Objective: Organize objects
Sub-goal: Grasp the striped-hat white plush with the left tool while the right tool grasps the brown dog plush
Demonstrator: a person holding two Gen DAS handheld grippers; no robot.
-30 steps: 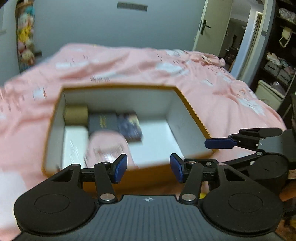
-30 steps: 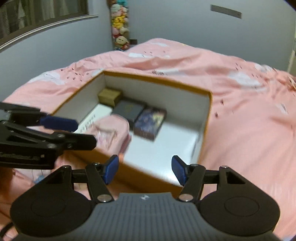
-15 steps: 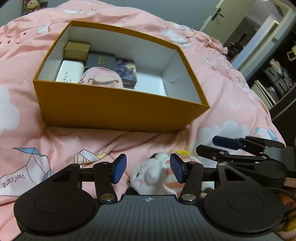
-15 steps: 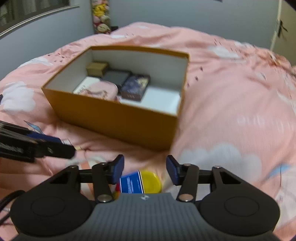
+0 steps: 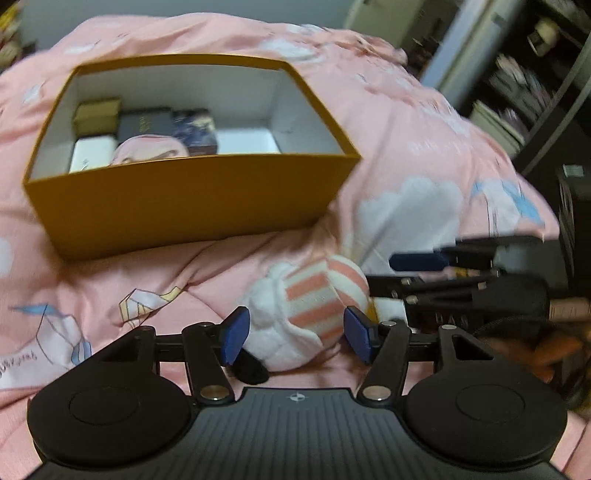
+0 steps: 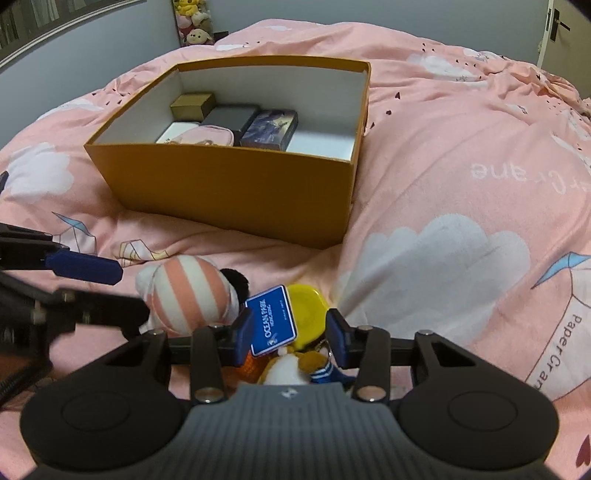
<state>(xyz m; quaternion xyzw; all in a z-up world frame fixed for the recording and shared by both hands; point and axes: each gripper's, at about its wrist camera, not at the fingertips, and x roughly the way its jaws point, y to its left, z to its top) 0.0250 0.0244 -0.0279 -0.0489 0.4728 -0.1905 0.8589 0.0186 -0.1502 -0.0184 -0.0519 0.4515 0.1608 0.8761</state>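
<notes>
An open orange box (image 5: 184, 206) (image 6: 236, 192) sits on the pink bed and holds several small boxes and a pink pouch (image 5: 147, 149). My left gripper (image 5: 295, 334) is open, its jaws on either side of a pink-and-white striped plush toy (image 5: 314, 295) (image 6: 184, 295) lying on the bedding. My right gripper (image 6: 290, 341) is open around a small plush with a blue tag (image 6: 273, 319) and a yellow part (image 6: 306, 314), just right of the striped toy.
The pink duvet (image 6: 461, 184) covers the bed. Inside the box are a gold box (image 6: 192, 103), a dark grey box (image 6: 229, 116) and a dark blue box (image 6: 269, 129). Shelves (image 5: 517, 92) stand at the right. Stuffed toys (image 6: 192, 22) hang on the far wall.
Both grippers have drawn back from over the box and come down to the toys in front of it. The left jaws now flank the striped plush, the right jaws the tagged plush.
</notes>
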